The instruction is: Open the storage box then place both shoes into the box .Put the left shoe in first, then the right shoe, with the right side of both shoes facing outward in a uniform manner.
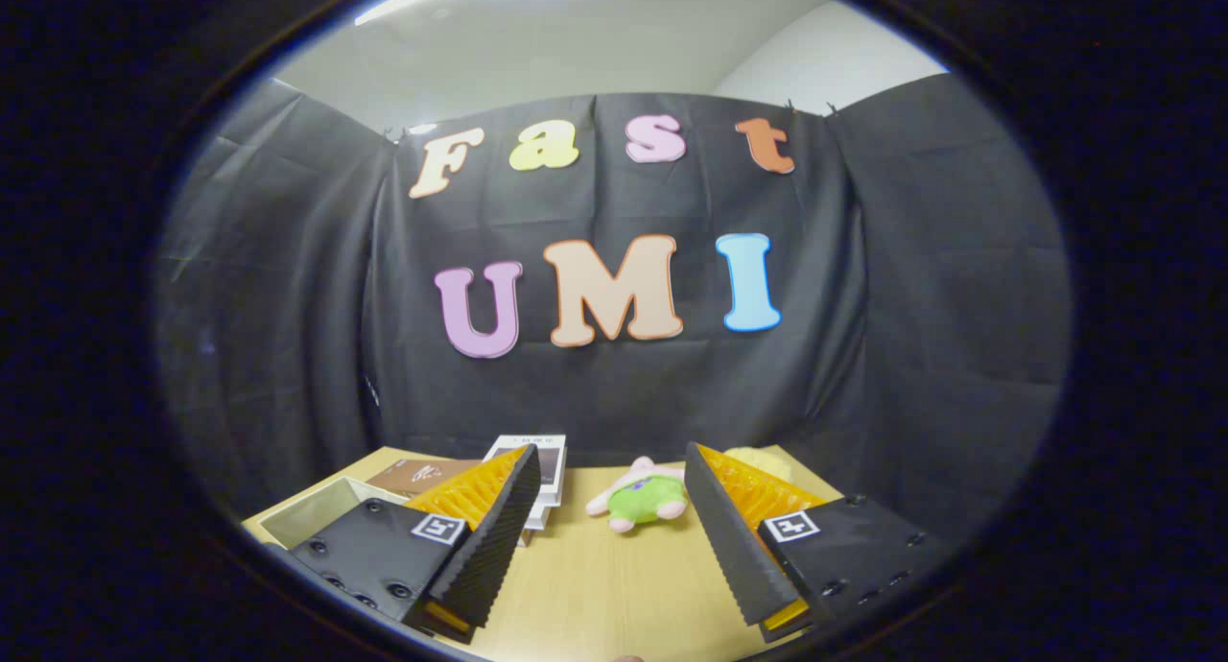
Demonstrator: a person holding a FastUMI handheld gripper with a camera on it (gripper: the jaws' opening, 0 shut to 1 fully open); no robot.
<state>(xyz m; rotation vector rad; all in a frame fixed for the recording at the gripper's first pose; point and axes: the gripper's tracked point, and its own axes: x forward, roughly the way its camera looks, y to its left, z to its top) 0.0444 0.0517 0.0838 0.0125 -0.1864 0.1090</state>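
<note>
Wooden table (595,585) backed by black cloth wall (288,355). Gripper (609,475) held level above table, fingers spread wide, nothing gripped; plush toy (641,497) seen beyond them.

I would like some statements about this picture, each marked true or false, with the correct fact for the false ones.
1. The gripper is open, with nothing between its fingers. True.
2. A plush toy lies on the table beyond the fingers. True.
3. The gripper is shut on the plush toy. False: the toy lies farther back and the fingers do not touch it.
4. A stack of books lies near the booth wall, behind one finger. True.
5. A shoe lies between the fingers. False: only bare table is there.
</note>
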